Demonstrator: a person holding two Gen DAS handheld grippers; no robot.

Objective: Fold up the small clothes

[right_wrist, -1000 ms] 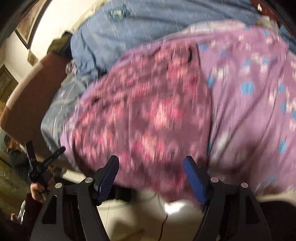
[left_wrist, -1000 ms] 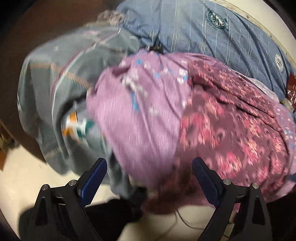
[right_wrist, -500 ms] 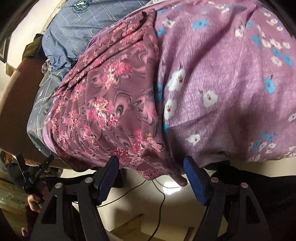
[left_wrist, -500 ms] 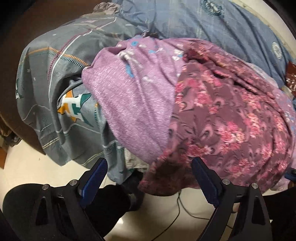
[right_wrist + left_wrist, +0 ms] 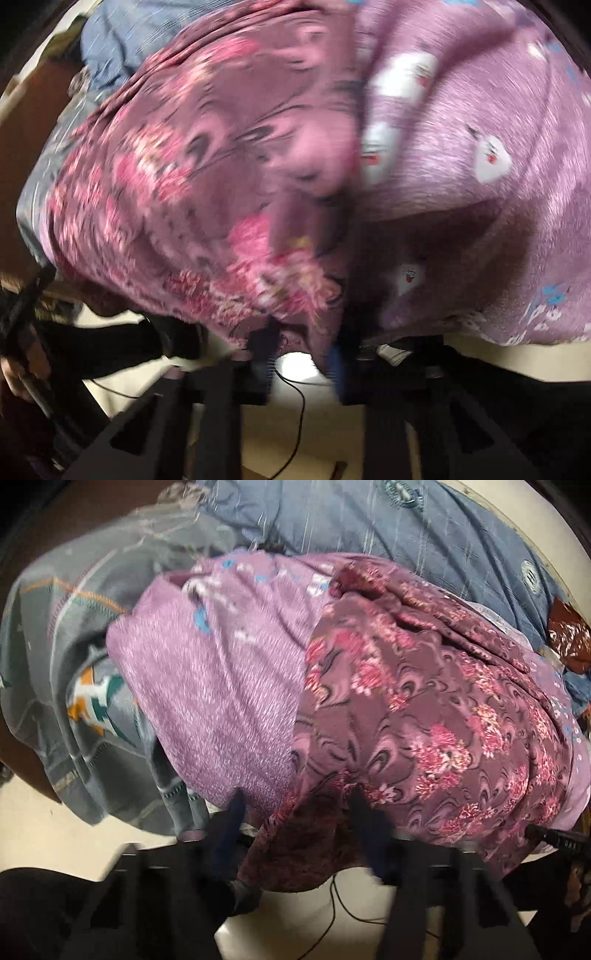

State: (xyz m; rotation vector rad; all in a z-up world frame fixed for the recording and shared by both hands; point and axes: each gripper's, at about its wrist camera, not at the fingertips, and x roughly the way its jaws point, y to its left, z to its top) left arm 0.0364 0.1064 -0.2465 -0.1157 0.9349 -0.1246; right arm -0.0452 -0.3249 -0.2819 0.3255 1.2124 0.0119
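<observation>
Since your right tongs (image 5: 301,360) are pinched on the floral garment's (image 5: 424,731) hem and your left tongs (image 5: 295,834) are closing around it — you're set to lift and spread it.

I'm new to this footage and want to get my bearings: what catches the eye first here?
A dark floral garment fills the middle, draped over a lilac printed cloth and hanging off the near edge. The left gripper is closing around its hem; the right gripper is shut on the same hem. Grey patterned fabric lies left.
</observation>
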